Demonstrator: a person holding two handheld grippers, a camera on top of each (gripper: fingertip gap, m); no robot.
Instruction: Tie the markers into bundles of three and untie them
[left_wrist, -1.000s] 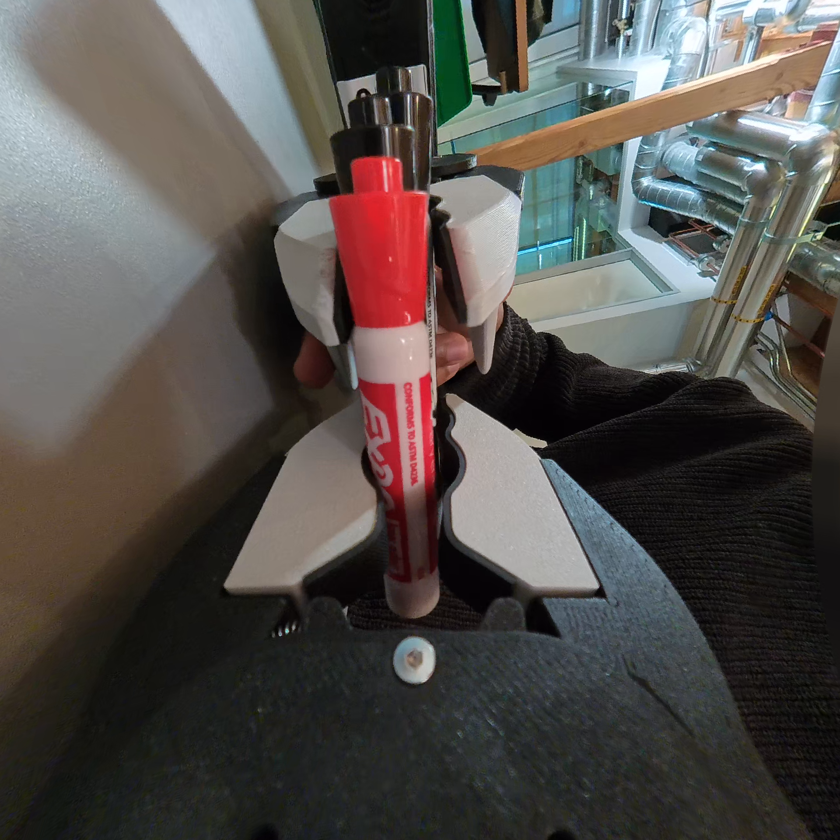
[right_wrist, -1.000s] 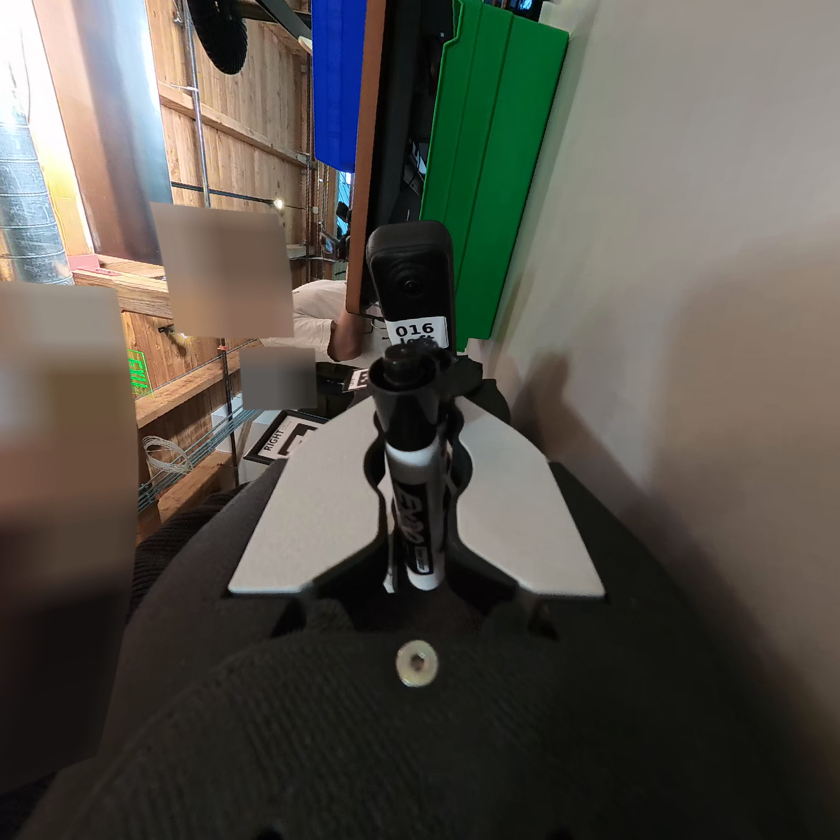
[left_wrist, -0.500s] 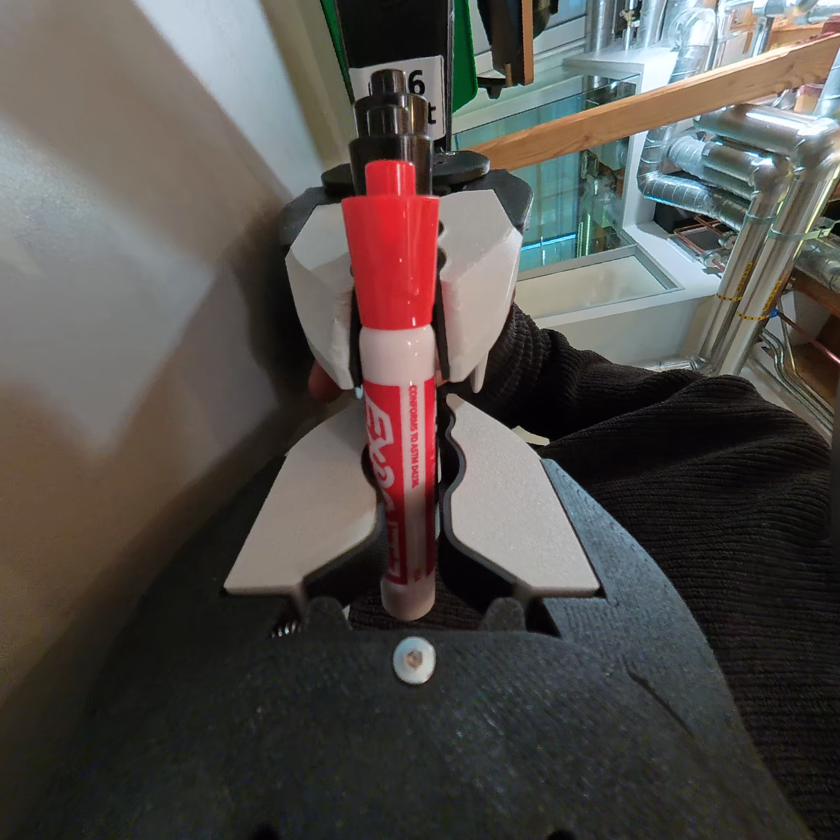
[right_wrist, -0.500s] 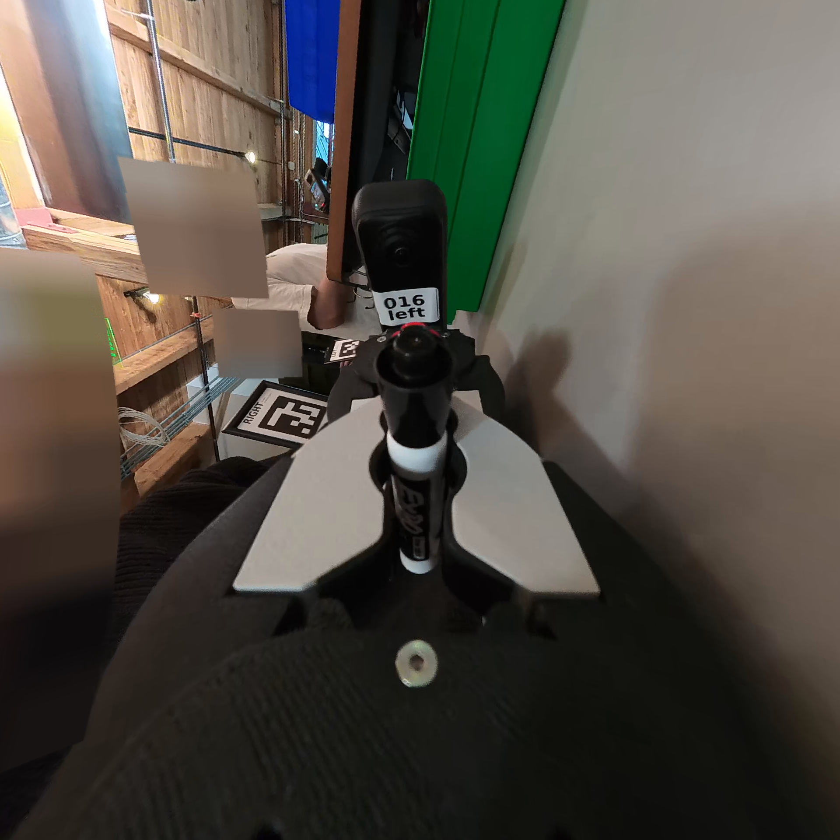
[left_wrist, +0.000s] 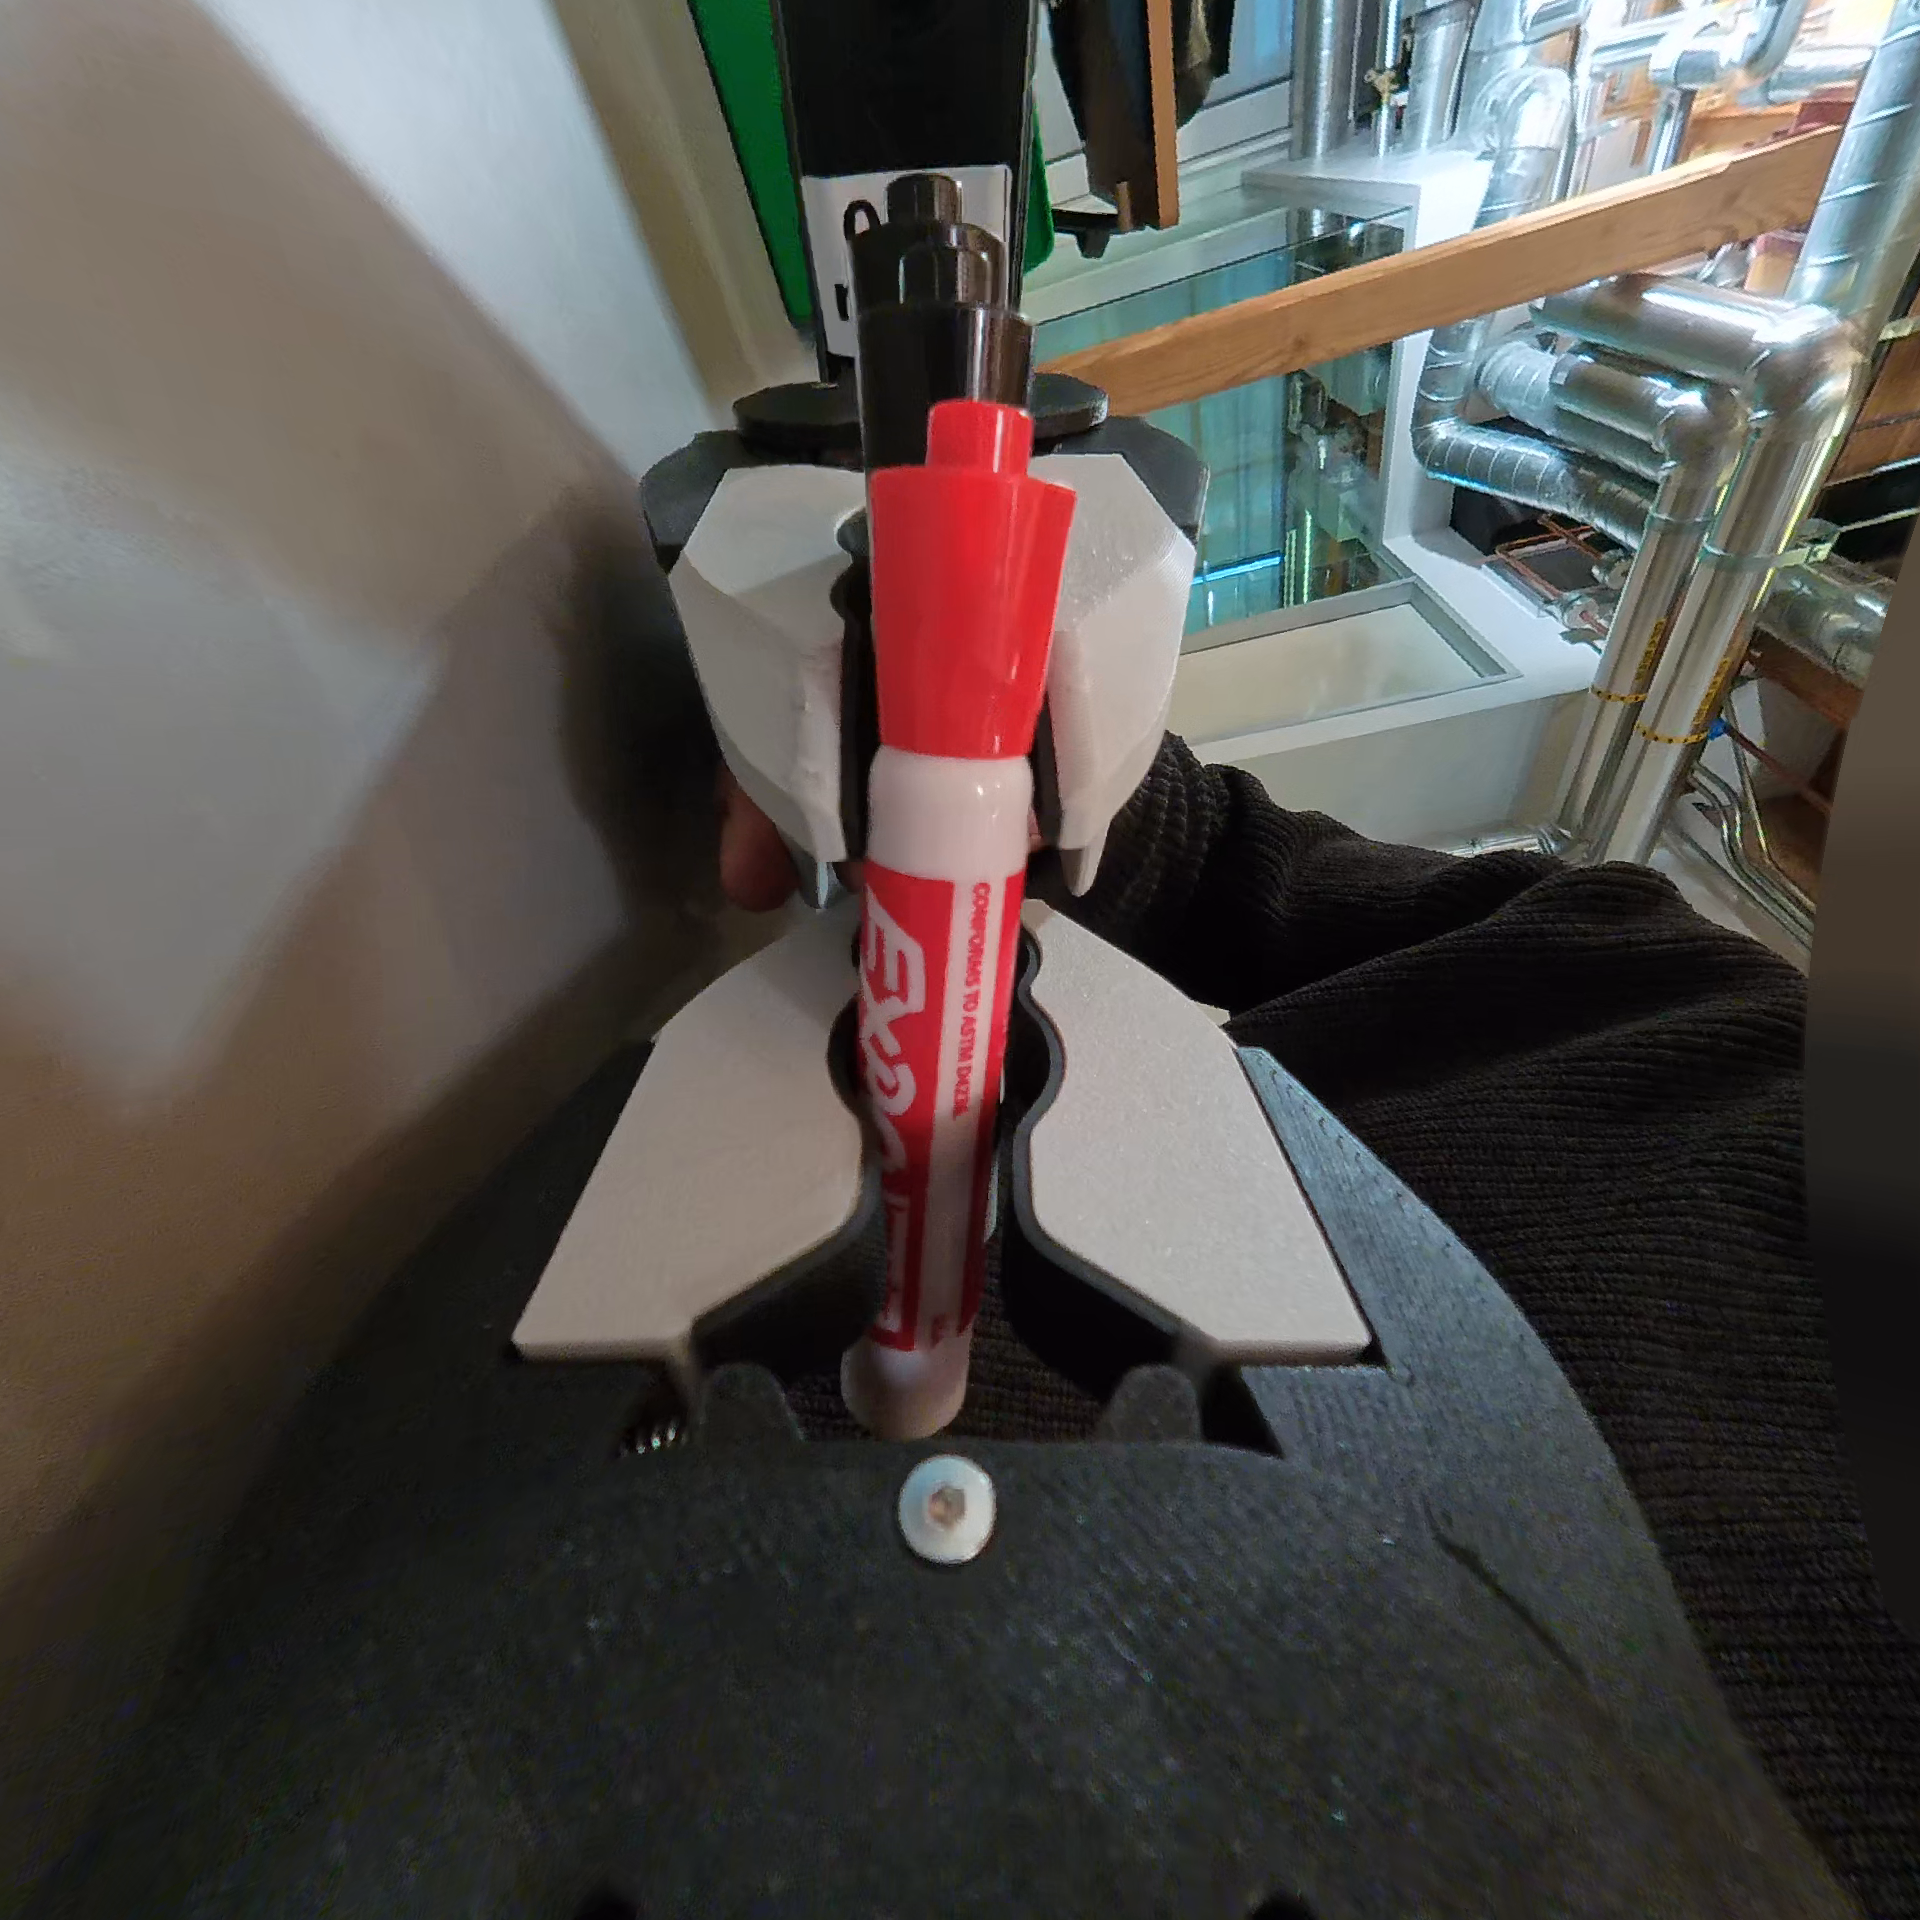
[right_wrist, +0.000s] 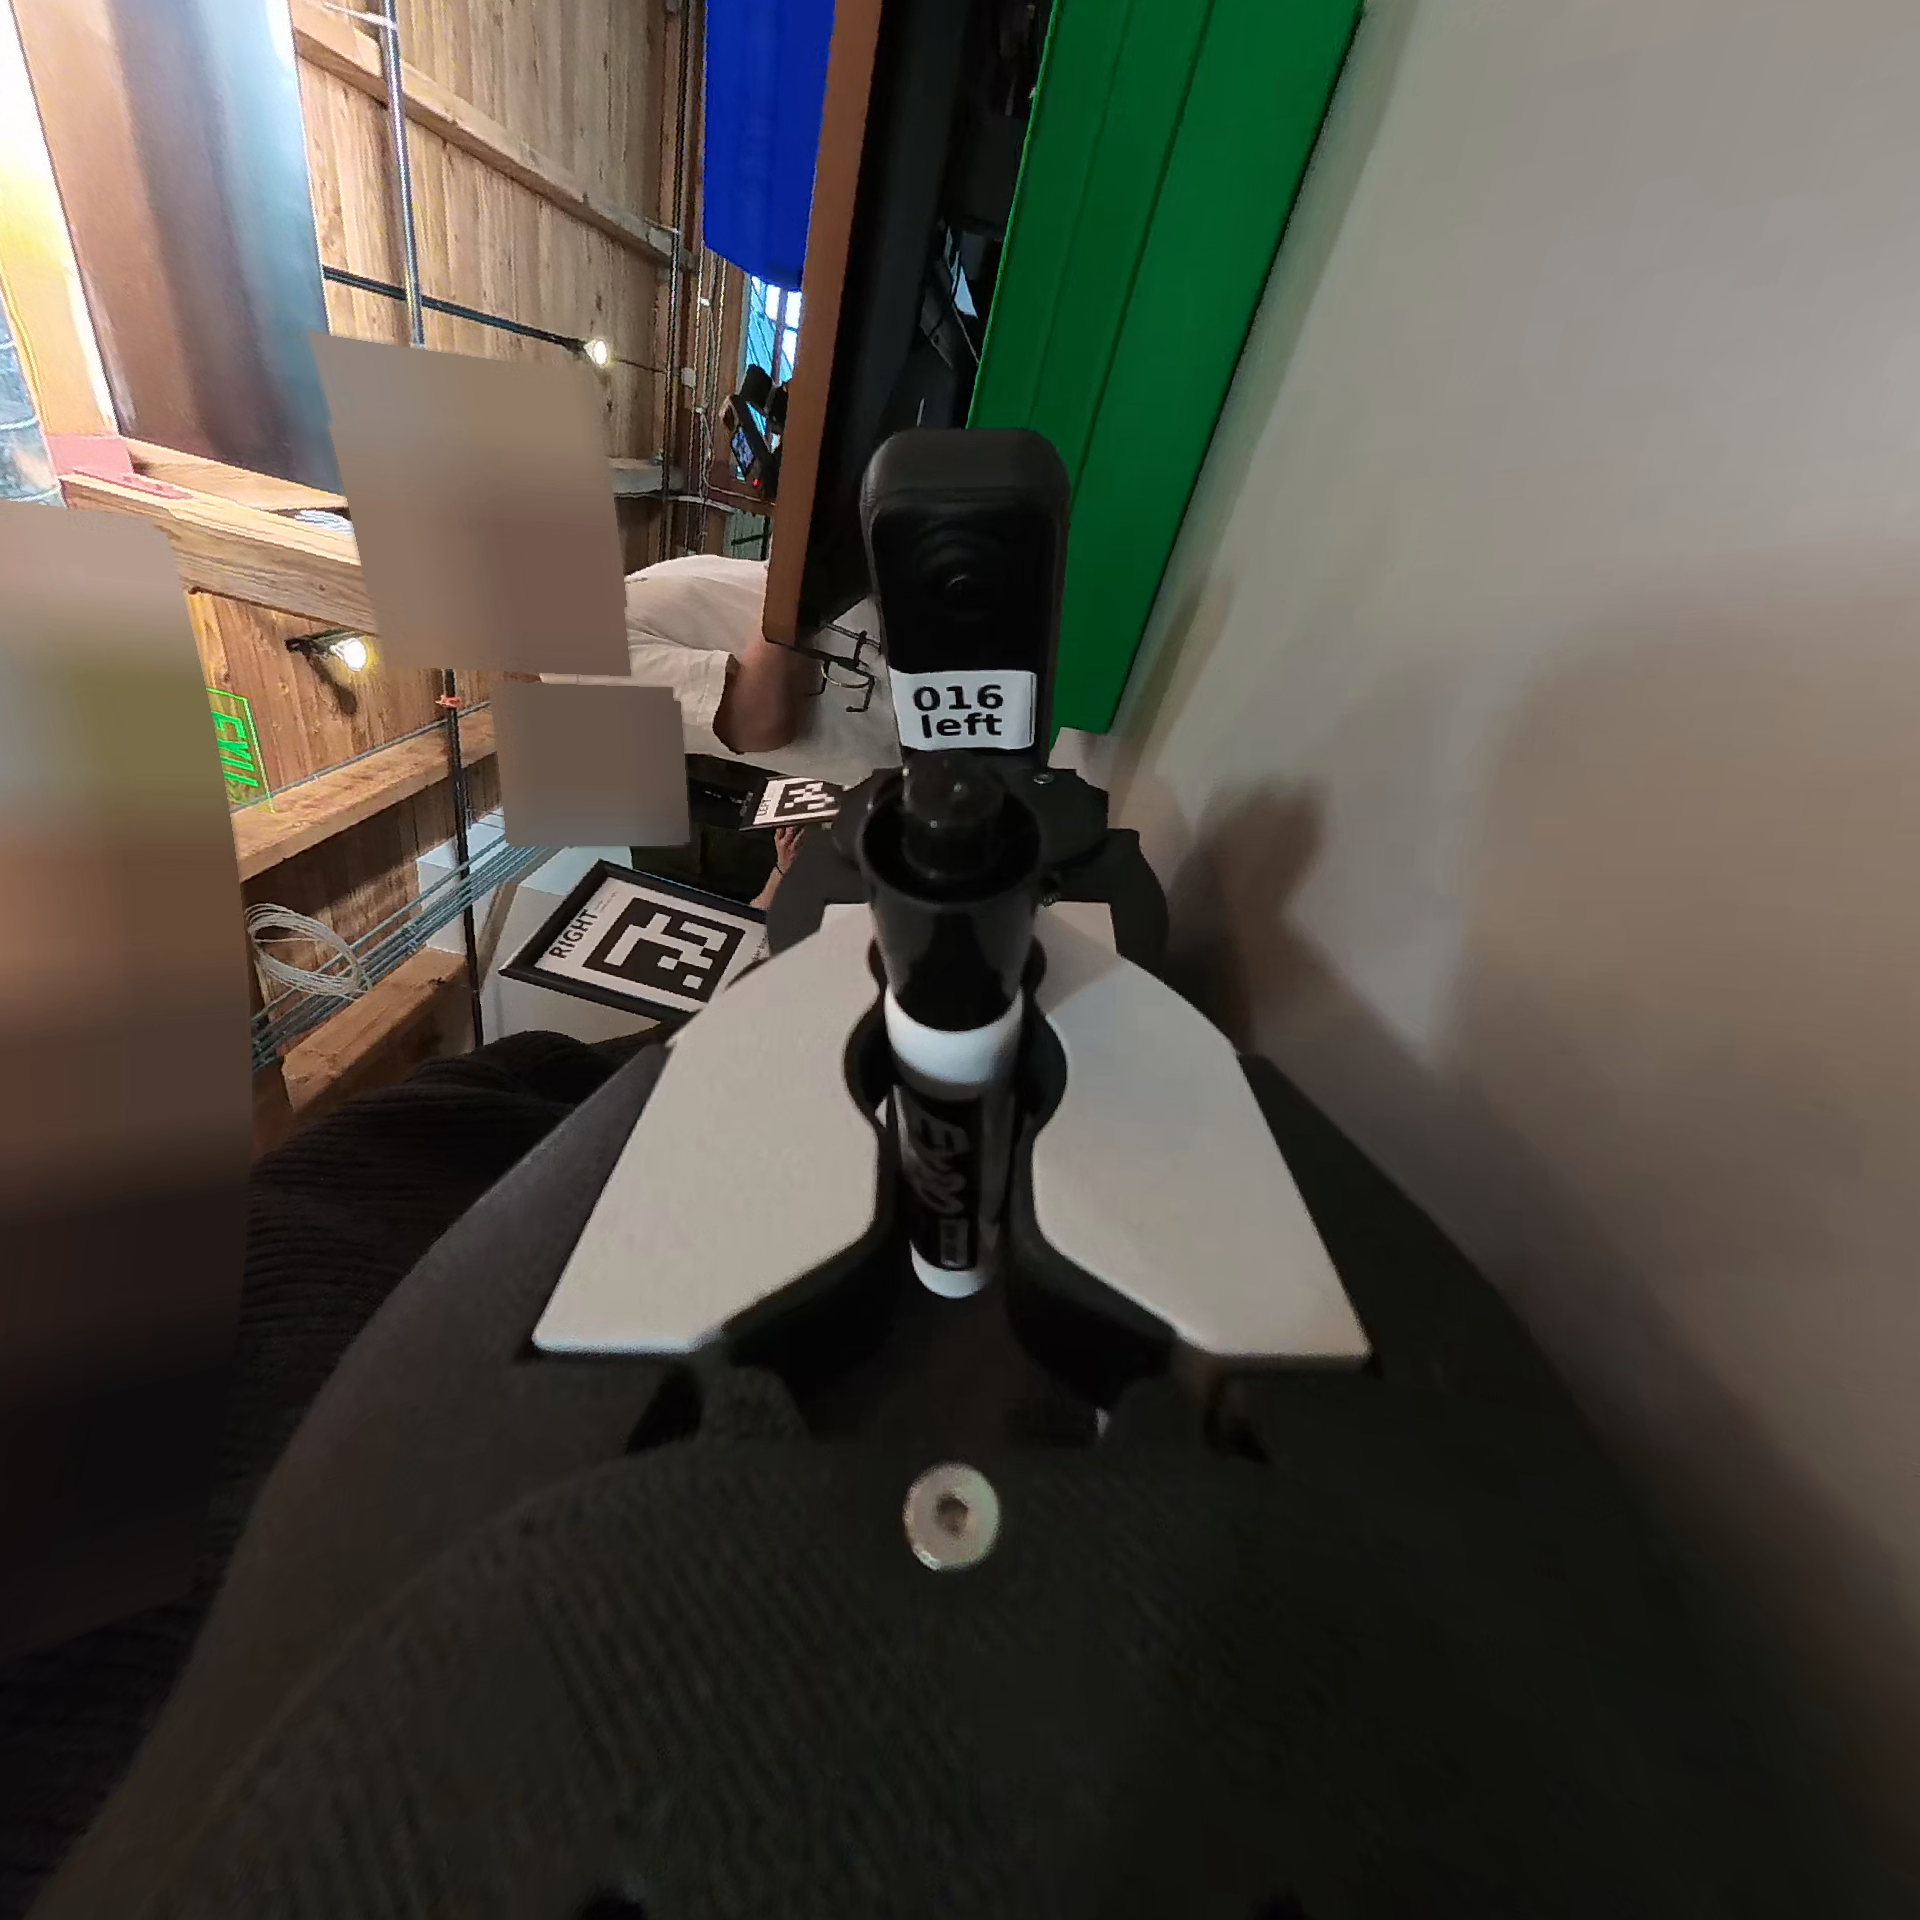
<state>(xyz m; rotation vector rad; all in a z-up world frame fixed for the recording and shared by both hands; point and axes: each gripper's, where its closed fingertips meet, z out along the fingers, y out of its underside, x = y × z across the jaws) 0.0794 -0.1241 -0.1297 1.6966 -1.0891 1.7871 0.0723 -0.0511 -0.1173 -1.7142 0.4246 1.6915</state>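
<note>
Right tongs drawn nearer; both tongs clenched on markers beside grey wall.

A plain pale wall is seen filling the left of the left wrist view, with a soft patch of light laid across it. Farther right, a wooden rail is set before glass panels, and silver insulated ducts are clustered at the far right. In the right wrist view, timber-planked walls are lit by small lamps, and green panels and a blue panel are stood against a grey wall.
</note>
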